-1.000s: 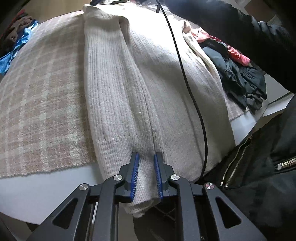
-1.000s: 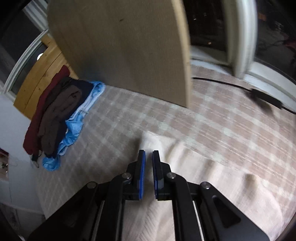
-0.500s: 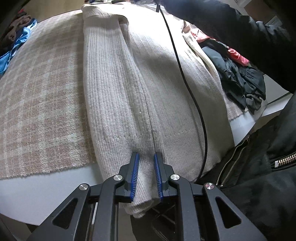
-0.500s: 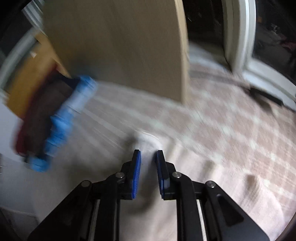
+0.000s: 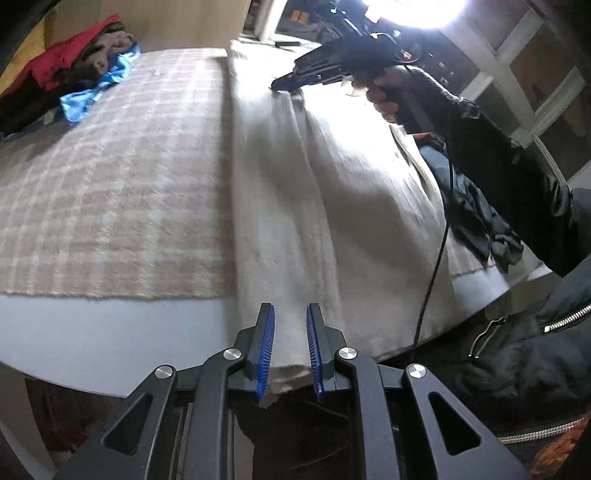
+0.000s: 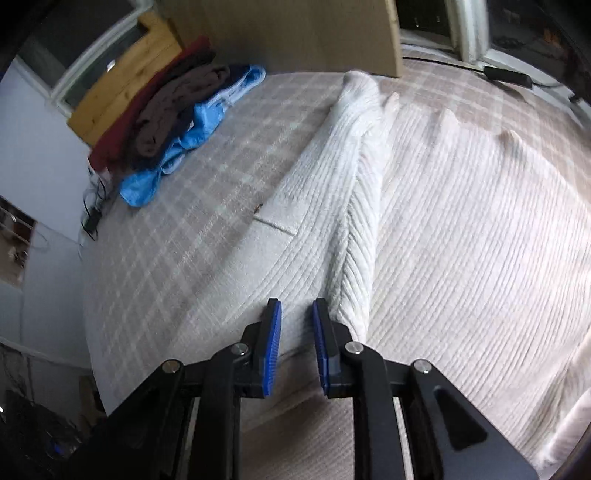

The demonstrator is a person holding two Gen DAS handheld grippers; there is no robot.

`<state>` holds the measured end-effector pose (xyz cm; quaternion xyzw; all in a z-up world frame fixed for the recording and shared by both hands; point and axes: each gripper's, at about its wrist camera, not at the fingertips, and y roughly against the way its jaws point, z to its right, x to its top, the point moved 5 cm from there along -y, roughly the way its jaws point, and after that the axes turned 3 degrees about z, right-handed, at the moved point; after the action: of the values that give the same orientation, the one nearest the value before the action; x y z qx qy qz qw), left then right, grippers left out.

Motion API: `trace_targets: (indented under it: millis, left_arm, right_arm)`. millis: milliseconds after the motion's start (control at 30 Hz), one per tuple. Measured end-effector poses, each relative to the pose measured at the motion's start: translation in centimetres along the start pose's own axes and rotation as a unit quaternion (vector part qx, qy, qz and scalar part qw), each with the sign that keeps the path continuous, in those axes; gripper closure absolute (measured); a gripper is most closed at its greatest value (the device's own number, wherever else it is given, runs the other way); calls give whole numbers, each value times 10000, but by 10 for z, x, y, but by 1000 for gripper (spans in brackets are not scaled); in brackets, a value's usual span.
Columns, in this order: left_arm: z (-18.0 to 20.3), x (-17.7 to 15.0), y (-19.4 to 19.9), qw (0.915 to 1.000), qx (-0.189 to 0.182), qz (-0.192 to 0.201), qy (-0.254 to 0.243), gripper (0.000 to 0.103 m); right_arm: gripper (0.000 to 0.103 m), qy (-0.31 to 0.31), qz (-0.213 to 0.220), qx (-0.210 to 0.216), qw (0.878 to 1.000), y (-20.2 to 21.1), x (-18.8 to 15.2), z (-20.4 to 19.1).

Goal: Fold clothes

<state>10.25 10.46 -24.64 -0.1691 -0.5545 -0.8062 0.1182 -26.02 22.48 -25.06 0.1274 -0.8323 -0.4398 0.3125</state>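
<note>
A cream ribbed sweater [image 5: 317,192] lies lengthwise on a pink plaid blanket [image 5: 122,192]. My left gripper [image 5: 290,345] holds its near hem between its blue pads at the table's front edge. In the left wrist view my right gripper [image 5: 284,85] is at the sweater's far end and lifts a ridge of fabric. In the right wrist view the sweater [image 6: 461,236] spreads out flat, and a raised fold [image 6: 354,236] runs from my right gripper [image 6: 297,343], whose pads close on the knit.
A pile of red, brown and blue clothes [image 6: 173,122] lies at the blanket's far left, also in the left wrist view [image 5: 77,77]. Dark clothes [image 5: 476,218] are heaped at the right edge. A wooden board [image 6: 288,33] stands behind. A black cable [image 5: 434,258] hangs from my right hand.
My right gripper has pulled the sweater's far end up and back, raising a long fold. My left gripper has kept the hem and tilted its view up.
</note>
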Motion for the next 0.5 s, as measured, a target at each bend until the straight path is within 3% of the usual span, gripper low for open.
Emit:
trace_targets:
  millis: [67, 200, 267, 300, 333, 433, 500]
  left_arm:
    - [9, -8, -20, 9995, -196, -234, -94, 86]
    - [22, -20, -24, 9989, -13, -418, -231, 88]
    - [25, -21, -9, 9995, 85, -239, -170, 87]
    - [27, -21, -2, 9997, 92, -184, -147, 87]
    - [30, -21, 2, 9997, 97, -143, -150, 87]
    - [49, -18, 7, 9995, -7, -25, -328, 87]
    - [64, -14, 3, 9986, -155, 17, -504, 86]
  right_arm:
    - [85, -288, -13, 26, 9996, 10, 0, 5]
    - [84, -173, 499, 42, 9986, 85, -10, -3]
    - [72, -144, 896, -12, 9959, 135, -25, 0]
    - [63, -155, 1069, -90, 9941, 157, -33, 5]
    - [61, -177, 1257, -224, 9917, 180, -43, 12]
    - [60, -387, 1622, -822, 9826, 226, -74, 41]
    - [60, -688, 1607, -1157, 9778, 242, -99, 69]
